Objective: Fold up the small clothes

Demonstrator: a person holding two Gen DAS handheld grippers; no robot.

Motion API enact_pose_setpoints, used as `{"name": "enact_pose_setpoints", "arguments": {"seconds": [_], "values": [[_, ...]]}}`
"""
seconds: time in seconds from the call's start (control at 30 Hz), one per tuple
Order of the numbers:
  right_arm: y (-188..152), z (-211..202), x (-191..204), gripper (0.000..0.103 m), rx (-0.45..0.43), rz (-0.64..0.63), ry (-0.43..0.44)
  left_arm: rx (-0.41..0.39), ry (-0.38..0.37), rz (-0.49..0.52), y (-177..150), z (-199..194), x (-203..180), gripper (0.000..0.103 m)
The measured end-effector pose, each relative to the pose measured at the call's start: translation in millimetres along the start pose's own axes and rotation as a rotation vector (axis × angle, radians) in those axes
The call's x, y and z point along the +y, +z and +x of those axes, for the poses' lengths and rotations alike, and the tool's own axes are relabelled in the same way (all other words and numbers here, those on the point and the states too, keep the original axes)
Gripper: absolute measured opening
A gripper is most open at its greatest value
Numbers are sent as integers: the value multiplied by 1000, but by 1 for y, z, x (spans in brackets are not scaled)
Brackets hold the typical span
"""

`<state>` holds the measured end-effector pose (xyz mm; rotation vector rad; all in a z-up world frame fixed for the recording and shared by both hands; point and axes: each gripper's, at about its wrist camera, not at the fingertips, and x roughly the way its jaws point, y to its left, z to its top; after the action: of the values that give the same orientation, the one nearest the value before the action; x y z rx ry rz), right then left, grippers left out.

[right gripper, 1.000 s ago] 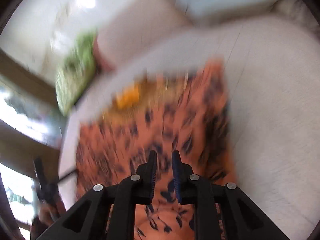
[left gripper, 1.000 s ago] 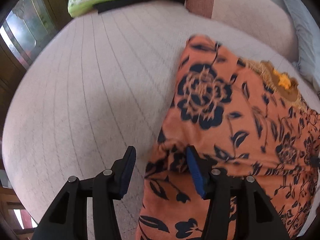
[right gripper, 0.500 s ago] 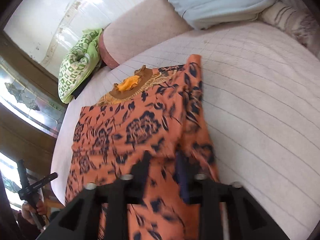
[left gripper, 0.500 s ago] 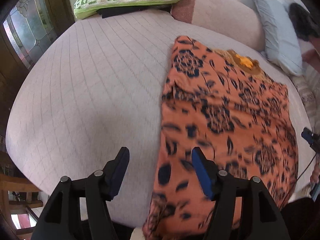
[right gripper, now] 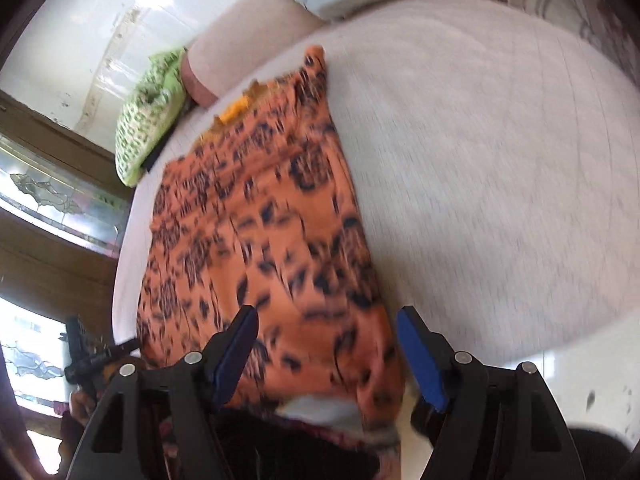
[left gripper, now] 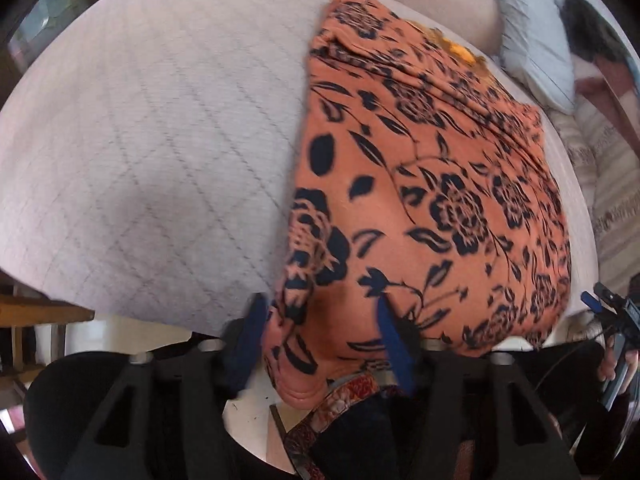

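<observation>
An orange garment (left gripper: 432, 184) with a dark blue flower print lies spread on the quilted bed, its yellow neckline at the far end. Its near hem hangs over the bed's front edge. It also shows in the right wrist view (right gripper: 260, 232). My left gripper (left gripper: 320, 320) is open, its blue pads on either side of the hem's left corner, not closed on it. My right gripper (right gripper: 328, 336) is open wide, its pads on either side of the hem's right corner. The right wrist view is blurred.
The pale quilted bed (left gripper: 140, 140) stretches left of the garment and right of it (right gripper: 500, 160). A green patterned pillow (right gripper: 148, 112), a pink bolster (left gripper: 432, 4) and a light blue pillow (left gripper: 532, 40) lie at the head. A wooden window frame (right gripper: 52, 184) stands left.
Both grippers have pulled back from the garment's middle to its near hem at the bed's front edge. The right gripper has gone from nearly shut to wide open.
</observation>
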<state>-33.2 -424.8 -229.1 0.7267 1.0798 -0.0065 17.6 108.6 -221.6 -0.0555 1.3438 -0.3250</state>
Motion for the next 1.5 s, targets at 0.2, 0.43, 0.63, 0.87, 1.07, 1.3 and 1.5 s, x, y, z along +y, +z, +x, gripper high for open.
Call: {"name": "enact_pose_setpoints", "arguments": {"seconds": [0.2, 0.43, 0.63, 0.87, 1.07, 1.3, 1.5], "values": [[-17, 16, -18, 75, 94, 79, -50, 16, -30, 33, 3, 11, -1, 26], [-23, 54, -10, 75, 205, 58, -84, -28, -51, 10, 10, 10, 8, 53], [-33, 71, 0, 52, 237, -27, -198, -38, 30, 93, 10, 16, 5, 19], [-34, 44, 25, 10, 210, -91, -62, -38, -104, 64, 18, 4, 16, 8], [-3, -5, 55, 9, 60, -116, 206, -150, -264, 41, 44, -51, 19, 7], [43, -56, 71, 9, -173, -72, 449, -332, -331, 7, 83, -116, 28, 4], [55, -45, 76, 10, -97, -88, 187, -265, -185, 50, 74, -100, 26, 7]]}}
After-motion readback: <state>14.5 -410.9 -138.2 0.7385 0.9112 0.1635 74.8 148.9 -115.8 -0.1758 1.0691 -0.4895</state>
